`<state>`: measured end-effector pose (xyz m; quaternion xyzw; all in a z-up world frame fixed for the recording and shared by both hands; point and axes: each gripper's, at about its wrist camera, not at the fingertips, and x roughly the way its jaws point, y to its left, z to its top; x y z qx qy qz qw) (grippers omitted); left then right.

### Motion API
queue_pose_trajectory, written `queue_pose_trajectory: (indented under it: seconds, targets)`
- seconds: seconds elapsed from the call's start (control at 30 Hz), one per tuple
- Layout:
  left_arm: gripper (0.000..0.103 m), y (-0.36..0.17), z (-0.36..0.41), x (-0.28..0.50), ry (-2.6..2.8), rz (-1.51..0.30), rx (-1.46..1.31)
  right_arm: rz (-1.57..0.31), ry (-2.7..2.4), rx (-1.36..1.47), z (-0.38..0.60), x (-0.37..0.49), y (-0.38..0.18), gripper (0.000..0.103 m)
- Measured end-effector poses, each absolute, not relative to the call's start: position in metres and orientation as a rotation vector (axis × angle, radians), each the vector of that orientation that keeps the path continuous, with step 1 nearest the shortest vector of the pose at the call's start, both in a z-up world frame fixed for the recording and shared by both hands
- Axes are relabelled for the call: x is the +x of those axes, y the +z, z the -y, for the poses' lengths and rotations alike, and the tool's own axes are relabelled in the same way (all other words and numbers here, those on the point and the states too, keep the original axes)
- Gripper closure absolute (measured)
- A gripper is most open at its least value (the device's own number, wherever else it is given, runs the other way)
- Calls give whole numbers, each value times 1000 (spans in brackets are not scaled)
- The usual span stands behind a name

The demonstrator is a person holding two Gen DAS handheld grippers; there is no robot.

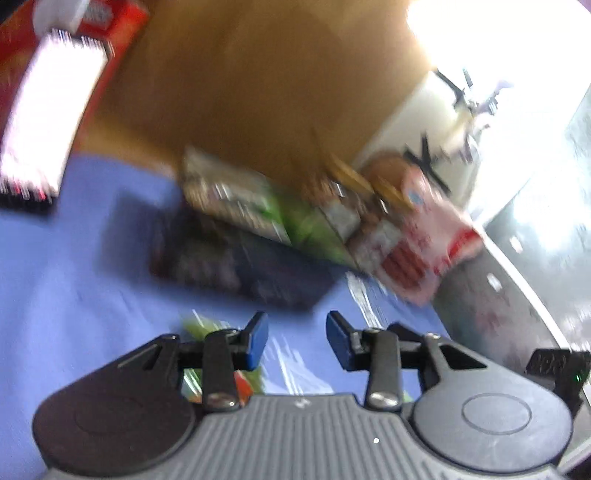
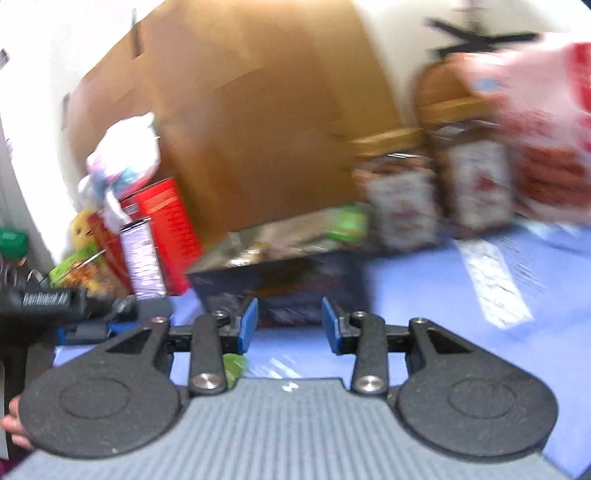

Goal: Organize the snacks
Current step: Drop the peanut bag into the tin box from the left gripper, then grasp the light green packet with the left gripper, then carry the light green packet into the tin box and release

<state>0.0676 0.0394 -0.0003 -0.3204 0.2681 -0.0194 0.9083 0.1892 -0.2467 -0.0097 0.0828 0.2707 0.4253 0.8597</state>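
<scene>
Both views are motion-blurred. In the left wrist view my left gripper (image 1: 297, 332) is open, nothing between its blue pads, above the blue cloth (image 1: 55, 295). Ahead lie a flat dark box (image 1: 236, 266), a green packet (image 1: 258, 210) leaning on it and a pink-and-red bag (image 1: 417, 240). In the right wrist view my right gripper (image 2: 289, 321) is open and empty, just short of the same dark box (image 2: 288, 280). Brown snack packets (image 2: 402, 206) and the pink-and-red bag (image 2: 546, 129) stand to the right. A red box (image 2: 166, 229) and a purple can (image 2: 142, 258) stand to the left.
A large cardboard box (image 2: 240, 129) stands behind the snacks, also filling the back of the left view as cardboard box (image 1: 258, 92). A red box (image 1: 122, 33) is at that view's top left. The other gripper (image 2: 48, 299) and a hand (image 2: 14, 417) show at the right view's left edge.
</scene>
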Motion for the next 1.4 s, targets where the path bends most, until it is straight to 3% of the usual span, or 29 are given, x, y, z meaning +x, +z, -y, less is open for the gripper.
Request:
queue_pose_trajectory:
  seconds: [0.23,0.4,0.6,0.7,0.73,1.07,1.4]
  targets:
    - [68,-27,32,94,-194,-702,-637,-658,753,272,320,176,-37,58]
    - [66,-28,60,112,-250,-745,-596,-654,839,136,313,147,-46,50]
    - [66,-41,85,128,-252,-809,-546,-617,851,-36,289,132,-54,50]
    - [72,-45,91,126,-266,-815,-538,-602,840,-59,285,132,-53,65]
    - [72,-45,93,125,-262,-809,-527,-593,841,-69,284,131,-53,66]
    - [72,-9,65,109,-202,-671,-506,-440,902,-95,253,129,-25,66]
    - [71,35,-9,153,-70,-543,-521,-355,988,-104,169,195,11,66]
